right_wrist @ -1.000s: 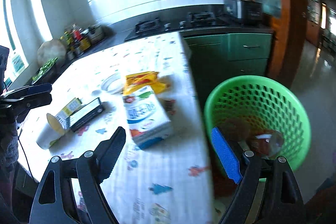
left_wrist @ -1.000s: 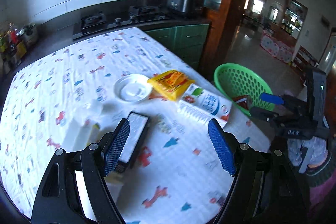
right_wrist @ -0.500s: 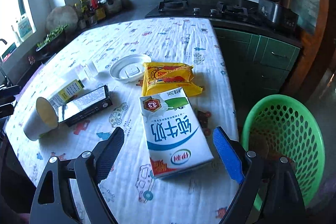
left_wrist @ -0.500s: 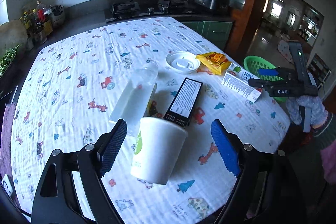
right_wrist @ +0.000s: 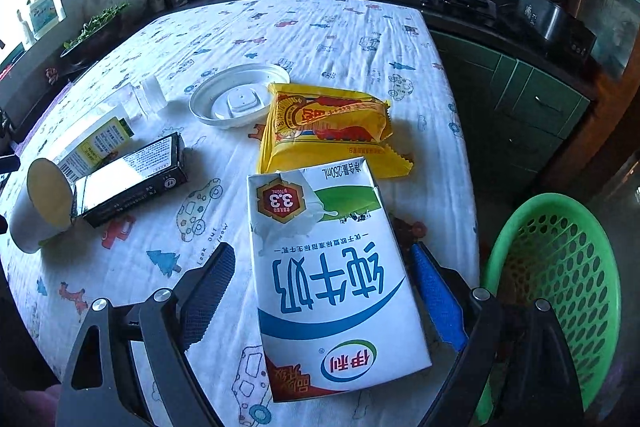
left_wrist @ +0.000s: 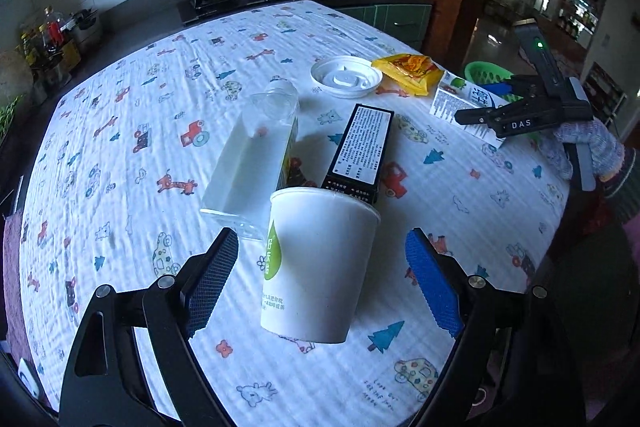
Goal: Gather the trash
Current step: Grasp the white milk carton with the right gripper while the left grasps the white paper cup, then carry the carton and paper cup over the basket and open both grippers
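The left hand-held gripper [left_wrist: 322, 281] hangs over the near edge of the desk [left_wrist: 120, 131], which wears a white cloth printed with cartoon animals. Its jaws are opening, and between them lies a white paper cup with a green drop logo [left_wrist: 316, 263], tipped on its side, no pad yet touching it. That wide stance looks chosen so the pads can clear the cup's broad mouth before squeezing.

Just behind the cup lie a clear plastic bottle [left_wrist: 256, 155] and a flat black box with white print [left_wrist: 360, 147], touching or nearly touching the rim. Further right sit a round white plastic lid [left_wrist: 346, 77] and a yellow snack packet [left_wrist: 408, 69].

At the right, the right hand-held gripper [right_wrist: 322, 289] has its jaws spread either side of a white and blue milk carton [right_wrist: 328, 279] lying flat by the desk's edge, with no contact visible. A green perforated plastic basket [right_wrist: 560, 279] waits on the floor just past that edge, probably so trash travels a short way.

The left view alone shows a gloved hand [left_wrist: 588, 147] on the right tool. The right view alone shows the cup's yellowish inside and the basket's depth, though its contents are too dim to tell.
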